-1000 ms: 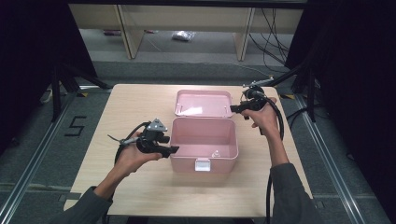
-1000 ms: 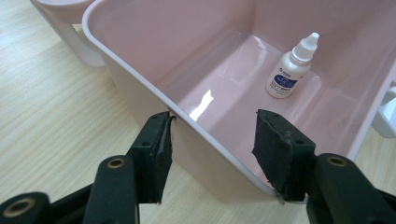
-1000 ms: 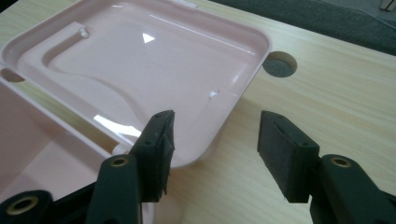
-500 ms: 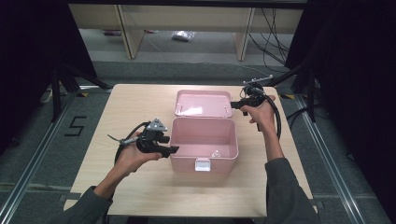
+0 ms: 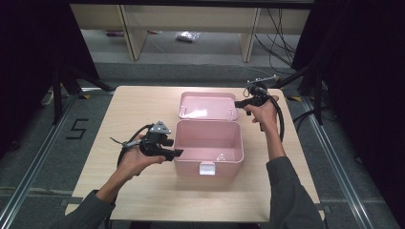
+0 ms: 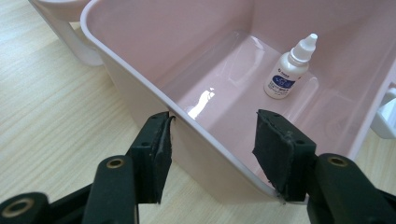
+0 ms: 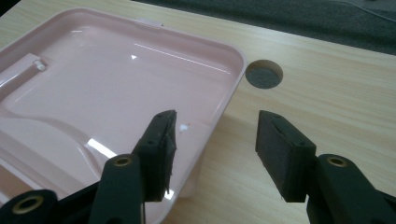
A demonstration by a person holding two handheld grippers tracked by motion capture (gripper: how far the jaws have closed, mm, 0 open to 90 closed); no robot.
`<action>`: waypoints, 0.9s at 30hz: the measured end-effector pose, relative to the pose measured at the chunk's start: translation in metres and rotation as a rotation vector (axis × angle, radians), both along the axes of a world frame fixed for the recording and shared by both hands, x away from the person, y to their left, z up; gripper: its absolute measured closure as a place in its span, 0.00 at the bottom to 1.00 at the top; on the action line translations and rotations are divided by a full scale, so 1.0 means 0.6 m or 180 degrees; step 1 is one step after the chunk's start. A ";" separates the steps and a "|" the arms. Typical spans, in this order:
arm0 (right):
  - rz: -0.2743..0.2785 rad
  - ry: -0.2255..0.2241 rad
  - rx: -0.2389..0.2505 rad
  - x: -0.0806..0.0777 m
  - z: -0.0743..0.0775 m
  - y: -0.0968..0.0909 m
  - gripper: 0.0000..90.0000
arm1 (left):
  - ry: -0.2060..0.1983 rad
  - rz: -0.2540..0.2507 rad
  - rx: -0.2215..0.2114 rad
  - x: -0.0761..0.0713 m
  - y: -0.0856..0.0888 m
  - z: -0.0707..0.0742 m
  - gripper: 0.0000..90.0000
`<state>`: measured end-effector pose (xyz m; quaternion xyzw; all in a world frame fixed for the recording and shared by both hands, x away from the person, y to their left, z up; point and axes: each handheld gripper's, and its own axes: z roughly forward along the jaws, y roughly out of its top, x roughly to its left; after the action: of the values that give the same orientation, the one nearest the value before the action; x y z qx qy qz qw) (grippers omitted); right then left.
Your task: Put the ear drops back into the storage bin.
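A pink box point(image 5: 208, 148) sits open on the bench point(image 5: 119, 114) with one dropper bottle point(image 6: 288, 69) standing inside; its lid point(image 5: 207, 105) lies flat behind, empty. The left gripper point(image 6: 212, 154) has its fingers spread astride the box's left wall, not clamping it. The right gripper point(image 7: 215, 149) hangs with fingers apart over the lid's right edge.
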<state>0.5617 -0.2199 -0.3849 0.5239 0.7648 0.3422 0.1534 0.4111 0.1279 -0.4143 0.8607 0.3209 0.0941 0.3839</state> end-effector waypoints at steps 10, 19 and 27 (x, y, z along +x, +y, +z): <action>-0.0124 0.0127 0.0209 0.012 -0.004 0.003 0.55 | 0.0084 0.0100 0.0009 -0.004 -0.001 0.000 0.51; -0.0115 0.0074 0.0109 0.021 0.011 0.005 0.56 | 0.0101 0.0074 -0.0011 -0.003 -0.001 -0.001 0.51; -0.0214 0.0125 0.0123 0.030 0.000 0.001 0.58 | 0.0125 0.0079 -0.0022 -0.002 -0.001 -0.001 0.50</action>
<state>0.5797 -0.2192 -0.3848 0.5589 0.7428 0.3411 0.1396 0.4101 0.1273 -0.4148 0.8570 0.3394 0.0808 0.3794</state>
